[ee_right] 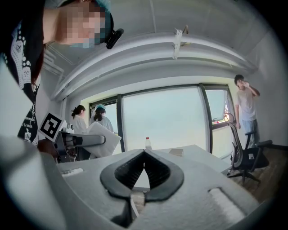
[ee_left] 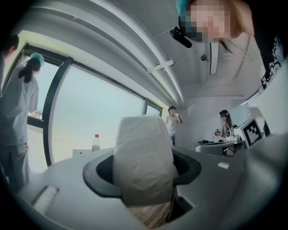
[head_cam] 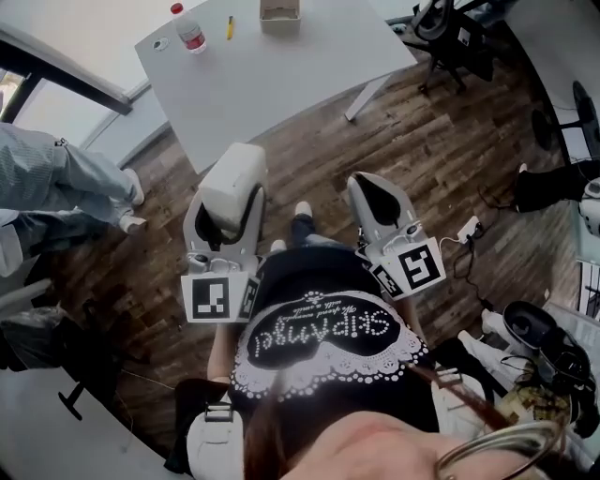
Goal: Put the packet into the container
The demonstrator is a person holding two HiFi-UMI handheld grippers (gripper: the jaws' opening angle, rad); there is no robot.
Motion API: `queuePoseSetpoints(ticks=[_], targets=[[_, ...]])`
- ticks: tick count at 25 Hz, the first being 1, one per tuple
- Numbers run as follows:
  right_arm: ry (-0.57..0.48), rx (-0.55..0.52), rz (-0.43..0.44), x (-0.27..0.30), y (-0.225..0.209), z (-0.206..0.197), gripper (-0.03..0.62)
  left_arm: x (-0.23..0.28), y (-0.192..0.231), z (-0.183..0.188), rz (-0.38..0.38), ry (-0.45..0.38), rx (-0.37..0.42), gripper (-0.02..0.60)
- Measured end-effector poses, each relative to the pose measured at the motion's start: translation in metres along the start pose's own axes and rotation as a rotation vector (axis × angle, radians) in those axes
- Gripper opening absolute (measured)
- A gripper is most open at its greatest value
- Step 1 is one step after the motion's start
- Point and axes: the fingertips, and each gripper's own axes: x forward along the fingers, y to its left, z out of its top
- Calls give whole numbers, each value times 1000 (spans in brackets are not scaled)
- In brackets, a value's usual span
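While the left gripper (head_cam: 225,217), centre-left in the head view, clamps the white packet (head_cam: 232,178), the right gripper (ee_right: 144,155) beside it is pinched together, empty. The container (head_cam: 279,16) sits well apart, top centre, on the table (head_cam: 281,89): carrying comes next, I'd judge.

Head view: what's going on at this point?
A person stands short of the table with a gripper in each hand. The left gripper is shut on the white packet; the right gripper is shut and empty. The container sits at the table's far edge, and the packet is not in it yet.
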Motion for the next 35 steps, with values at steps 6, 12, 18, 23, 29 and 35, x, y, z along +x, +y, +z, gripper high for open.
queuePoseSetpoints(ticks=[6, 12, 18, 23, 29, 35], targets=[[-1, 12, 27, 7, 4, 1, -2, 0, 7, 1, 16, -7, 0, 285], [-2, 0, 38, 10, -9, 3, -3, 14, 1, 2, 13, -10, -10, 287], [-4, 18, 38, 11, -31, 4, -2, 37, -4, -2, 14, 3, -20, 285], [5, 25, 32, 11, -35, 0, -2, 44, 4, -4, 34, 10, -10, 287], [18, 60, -3, 29, -44, -2, -2, 67, 23, -3, 17, 16, -16, 285], [3, 92, -18, 72, -57, 12, -3, 108, 46, 1, -18, 29, -36, 285]])
